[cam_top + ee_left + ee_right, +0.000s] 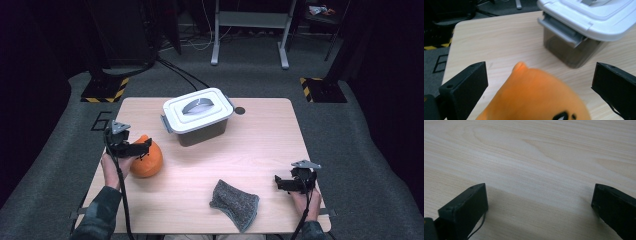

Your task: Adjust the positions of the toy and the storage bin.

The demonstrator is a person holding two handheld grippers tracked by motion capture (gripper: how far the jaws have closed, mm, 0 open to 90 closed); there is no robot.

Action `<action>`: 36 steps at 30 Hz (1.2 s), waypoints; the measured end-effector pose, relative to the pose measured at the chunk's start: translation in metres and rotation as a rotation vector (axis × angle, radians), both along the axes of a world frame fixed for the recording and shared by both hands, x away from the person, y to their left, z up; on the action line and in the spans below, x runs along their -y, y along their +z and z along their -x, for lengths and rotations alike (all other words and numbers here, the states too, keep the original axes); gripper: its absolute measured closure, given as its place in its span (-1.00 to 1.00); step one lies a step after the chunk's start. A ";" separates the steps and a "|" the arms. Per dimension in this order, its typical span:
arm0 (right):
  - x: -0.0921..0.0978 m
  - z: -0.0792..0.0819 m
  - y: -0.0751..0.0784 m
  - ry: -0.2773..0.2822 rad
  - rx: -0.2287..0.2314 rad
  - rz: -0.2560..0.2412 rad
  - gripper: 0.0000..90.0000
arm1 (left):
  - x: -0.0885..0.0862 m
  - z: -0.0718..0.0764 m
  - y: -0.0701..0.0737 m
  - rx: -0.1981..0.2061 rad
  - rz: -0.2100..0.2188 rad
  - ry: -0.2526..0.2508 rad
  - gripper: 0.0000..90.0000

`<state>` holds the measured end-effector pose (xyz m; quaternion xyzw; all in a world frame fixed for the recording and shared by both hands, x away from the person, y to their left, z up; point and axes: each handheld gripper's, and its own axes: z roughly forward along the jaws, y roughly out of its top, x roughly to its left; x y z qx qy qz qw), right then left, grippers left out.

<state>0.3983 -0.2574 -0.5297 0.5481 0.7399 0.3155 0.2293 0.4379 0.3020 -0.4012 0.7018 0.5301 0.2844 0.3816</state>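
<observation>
1. Progress is looking early: the left gripper (136, 146) is hovering over the orange plush toy (146, 159), its jaws spread wide to either side of the toy's top and not yet pressing in, so the grasp is, by my judgement, only being lined up.
2. In the left gripper view the orange plush toy (536, 97) is sitting between the two black jaws with bare wood showing on both sides of it; nothing is being gripped.
3. The toy is lying on the table near its left edge, well apart from the lidded storage box (199, 116), which is standing toward the far middle with its white lid (198, 109) on and the side latch (562, 29) folded against it. If the toy is meant for that box, the lid is likely still to be dealt with.
4. The right gripper (285, 184) is resting low near the right front corner, jaws released and wide, holding nothing, looking along bare wood.
5. A grey knitted cloth (234, 204) is lying near the front edge, between the two hands, untouched.
6. The light wooden table (270, 140) is standing on grey carpet (350, 165); beyond it, black cables (180, 72), a white metal frame (250, 30) and yellow-black striped stand bases (102, 92) are sitting in a dark room.
</observation>
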 end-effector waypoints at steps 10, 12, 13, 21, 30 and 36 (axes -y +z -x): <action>0.000 0.000 0.000 0.001 0.000 -0.001 -1.00 | 0.034 -0.041 0.011 -0.024 -0.002 -0.070 -1.00; 0.000 0.000 0.000 0.001 0.000 -0.001 -1.00 | 0.043 -0.051 0.010 -0.035 -0.023 -0.080 -0.99; 0.000 0.000 0.000 0.001 0.000 -0.001 -1.00 | 0.046 -0.054 0.010 -0.037 -0.026 -0.083 -0.98; 0.000 0.000 0.000 0.001 0.000 0.000 -1.00 | 0.064 -0.079 0.008 -0.057 -0.054 -0.096 -0.90; 0.000 0.000 0.000 0.001 0.001 0.001 -1.00 | 0.076 -0.099 -0.004 -0.101 -0.066 -0.128 -0.85; 0.000 0.000 0.000 0.001 0.001 0.001 -1.00 | 0.077 -0.102 -0.005 -0.106 -0.039 -0.177 -0.78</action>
